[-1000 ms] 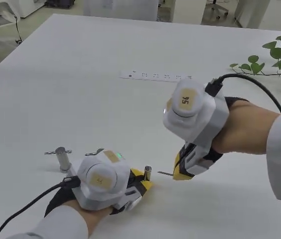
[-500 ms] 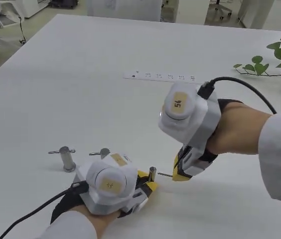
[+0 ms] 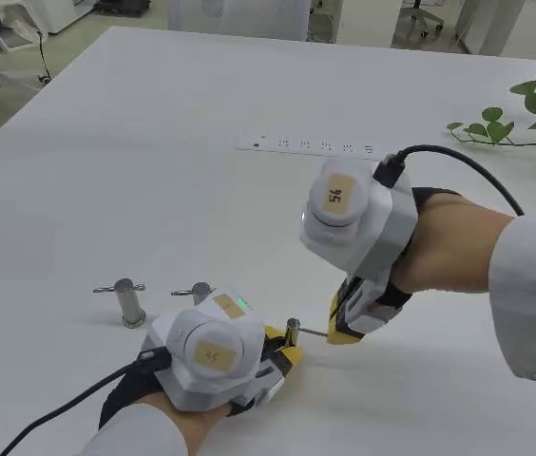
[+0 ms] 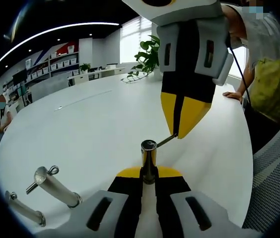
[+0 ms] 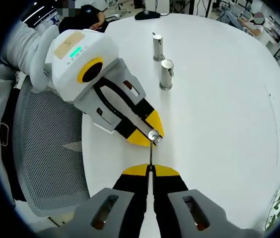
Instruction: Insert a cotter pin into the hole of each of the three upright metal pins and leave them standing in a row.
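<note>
Level cotter pin (image 5: 151, 154), clamped in right gripper (image 5: 150, 171), points straight ahead, tip at the head of the upright pin (image 4: 148, 153) (vertical, left gripper (image 4: 148, 174) closed on its base).

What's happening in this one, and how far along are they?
A person works at a white table with two handheld grippers. The left gripper is shut on the third metal pin, holding it upright. The right gripper holds a cotter pin with its tip at that pin's top; whether it has entered the hole is unclear. The leftmost pin and middle pin already carry cotter pins.
</note>
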The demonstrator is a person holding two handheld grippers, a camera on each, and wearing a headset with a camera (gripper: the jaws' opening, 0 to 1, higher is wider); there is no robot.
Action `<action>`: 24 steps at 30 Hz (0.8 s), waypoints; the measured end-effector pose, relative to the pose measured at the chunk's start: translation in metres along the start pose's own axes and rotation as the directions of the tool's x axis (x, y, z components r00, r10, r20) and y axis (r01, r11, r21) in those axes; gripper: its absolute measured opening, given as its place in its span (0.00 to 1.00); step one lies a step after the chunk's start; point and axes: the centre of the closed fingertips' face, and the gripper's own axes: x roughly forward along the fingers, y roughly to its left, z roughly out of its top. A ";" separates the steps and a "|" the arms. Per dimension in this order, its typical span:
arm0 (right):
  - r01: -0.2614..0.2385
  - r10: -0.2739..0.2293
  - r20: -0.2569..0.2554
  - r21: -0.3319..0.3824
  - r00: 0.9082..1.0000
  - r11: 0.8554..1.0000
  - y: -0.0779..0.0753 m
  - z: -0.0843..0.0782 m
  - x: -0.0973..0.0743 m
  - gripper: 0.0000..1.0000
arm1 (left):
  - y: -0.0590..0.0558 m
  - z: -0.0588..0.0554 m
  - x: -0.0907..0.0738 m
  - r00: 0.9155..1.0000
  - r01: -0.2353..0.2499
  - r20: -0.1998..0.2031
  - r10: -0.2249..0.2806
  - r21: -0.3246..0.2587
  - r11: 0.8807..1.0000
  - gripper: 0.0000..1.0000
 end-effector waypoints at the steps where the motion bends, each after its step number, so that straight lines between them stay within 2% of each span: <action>1: -0.001 0.001 0.000 0.002 1.000 1.000 0.000 0.000 0.000 0.03 | 0.000 0.000 0.000 1.000 0.000 0.000 0.000 0.002 1.000 0.07; 15: 0.011 -0.011 -0.013 -0.009 1.000 1.000 0.001 0.005 0.000 0.03 | -0.001 0.001 -0.001 1.000 0.002 0.003 -0.002 0.011 1.000 0.07; 21: 0.009 -0.009 -0.016 0.036 1.000 0.999 0.002 0.006 0.000 0.03 | -0.002 0.001 0.000 1.000 0.000 0.003 0.000 0.011 1.000 0.07; 24: 0.012 -0.012 -0.015 0.032 1.000 0.999 0.002 0.006 0.000 0.03 | -0.002 0.001 0.000 1.000 -0.001 0.004 0.001 0.006 1.000 0.07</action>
